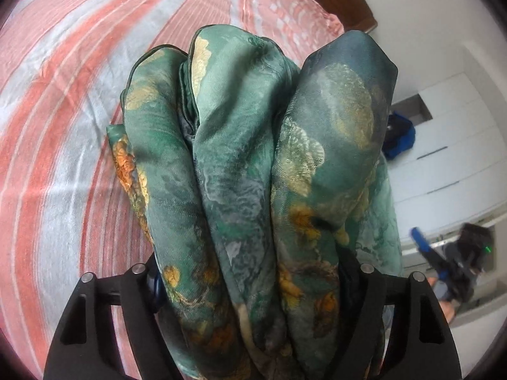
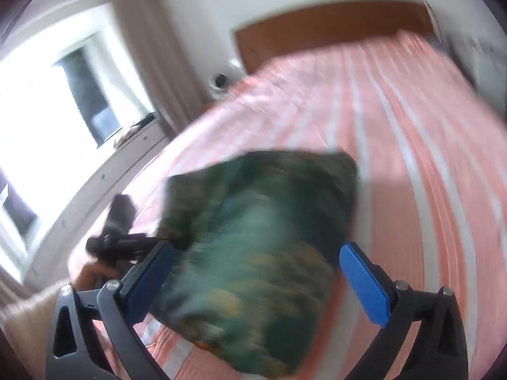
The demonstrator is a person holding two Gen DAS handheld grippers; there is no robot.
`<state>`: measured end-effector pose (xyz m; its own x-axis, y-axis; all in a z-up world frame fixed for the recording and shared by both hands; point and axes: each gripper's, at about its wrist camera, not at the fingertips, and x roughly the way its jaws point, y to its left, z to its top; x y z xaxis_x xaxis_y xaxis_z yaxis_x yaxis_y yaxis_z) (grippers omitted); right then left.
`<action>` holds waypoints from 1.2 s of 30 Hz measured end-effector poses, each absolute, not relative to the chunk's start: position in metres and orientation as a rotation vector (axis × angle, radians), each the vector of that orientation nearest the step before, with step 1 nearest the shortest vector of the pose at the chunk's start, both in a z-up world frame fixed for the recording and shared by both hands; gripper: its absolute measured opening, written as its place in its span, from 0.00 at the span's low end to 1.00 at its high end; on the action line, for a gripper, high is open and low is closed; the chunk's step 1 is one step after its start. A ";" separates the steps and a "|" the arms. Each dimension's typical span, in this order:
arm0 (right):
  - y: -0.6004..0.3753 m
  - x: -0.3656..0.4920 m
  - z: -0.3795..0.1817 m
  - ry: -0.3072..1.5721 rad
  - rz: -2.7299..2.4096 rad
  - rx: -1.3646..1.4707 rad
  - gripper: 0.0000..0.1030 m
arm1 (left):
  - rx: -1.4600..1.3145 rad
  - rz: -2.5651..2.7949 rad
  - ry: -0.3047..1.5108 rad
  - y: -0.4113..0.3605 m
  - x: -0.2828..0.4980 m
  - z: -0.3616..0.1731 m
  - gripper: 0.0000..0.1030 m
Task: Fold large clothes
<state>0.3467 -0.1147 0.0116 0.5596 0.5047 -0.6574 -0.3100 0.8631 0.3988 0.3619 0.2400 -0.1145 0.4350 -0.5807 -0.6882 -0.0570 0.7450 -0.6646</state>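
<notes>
Bunched green floral silky garment (image 1: 253,190) hiding left hand-held gripper (image 1: 253,288) fingertips, grip unclear, right hand-held gripper (image 2: 253,285) wide apart, blurred, lower frame.

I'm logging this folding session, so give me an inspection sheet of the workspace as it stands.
Surface: bed sheet, pink and white stripes, wrinkled.
Job's things: green floral garment, bunched in thick folds between the left gripper's fingers.
Clutter: nothing seen on the sheet.
Grippers: left gripper holds the bunched garment; right gripper open, blue pads apart, the garment between them, view blurred.
Cables: nothing seen.
Surroundings: wooden headboard, window with curtain, white drawers.
</notes>
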 end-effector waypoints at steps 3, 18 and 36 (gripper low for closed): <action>-0.145 0.391 -0.051 1.113 0.520 0.477 1.00 | -0.635 -0.316 1.109 0.235 0.365 -0.103 0.71; -0.029 0.363 -0.018 0.939 0.578 -0.029 0.65 | -0.264 -0.225 1.046 0.158 0.345 -0.014 0.44; -0.118 0.468 0.036 0.874 0.324 0.150 1.00 | -0.354 -0.095 0.930 0.195 0.408 0.003 0.85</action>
